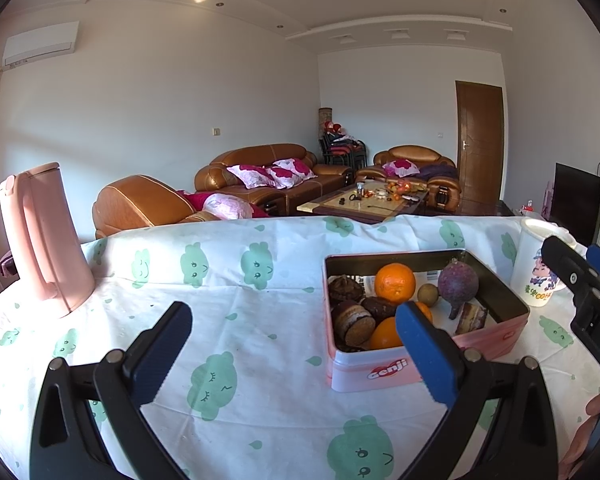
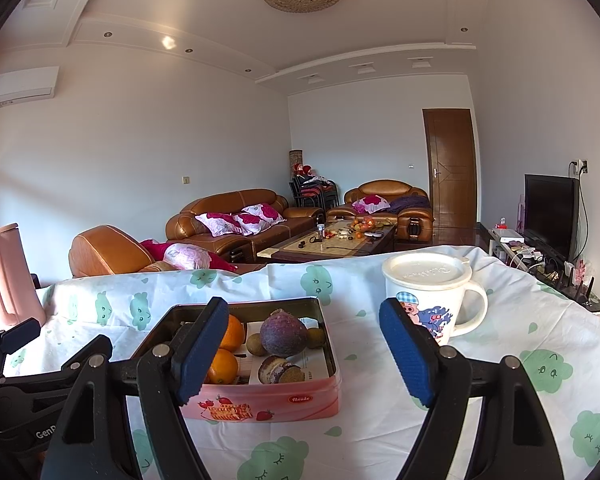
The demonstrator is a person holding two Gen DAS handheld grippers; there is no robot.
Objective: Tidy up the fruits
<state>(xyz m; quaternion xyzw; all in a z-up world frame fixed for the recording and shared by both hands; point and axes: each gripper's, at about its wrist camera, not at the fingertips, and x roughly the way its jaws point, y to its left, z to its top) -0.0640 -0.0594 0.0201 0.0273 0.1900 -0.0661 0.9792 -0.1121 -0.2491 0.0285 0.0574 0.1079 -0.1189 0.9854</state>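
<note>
A pink tin box point(image 1: 496, 330) point(image 2: 268, 402) stands on the table. It holds oranges point(image 1: 395, 283) point(image 2: 222, 366), a purple fruit point(image 1: 458, 282) point(image 2: 283, 333), small brown-green fruits point(image 1: 427, 294) point(image 2: 257, 345) and chocolate cakes point(image 1: 352, 322) point(image 2: 280, 370). My left gripper point(image 1: 294, 354) is open and empty, left of and in front of the box. My right gripper point(image 2: 304, 354) is open and empty, in front of the box's right end. The right gripper also shows at the right edge of the left wrist view point(image 1: 580, 276). The left gripper shows at the left edge of the right wrist view point(image 2: 12, 340).
A pink kettle point(image 1: 40, 240) point(image 2: 6, 276) stands at the table's far left. A white lidded cartoon mug point(image 1: 538, 268) point(image 2: 432, 292) stands right of the box. The table wears a white cloth with green prints point(image 1: 236, 288). Sofas and a coffee table lie beyond.
</note>
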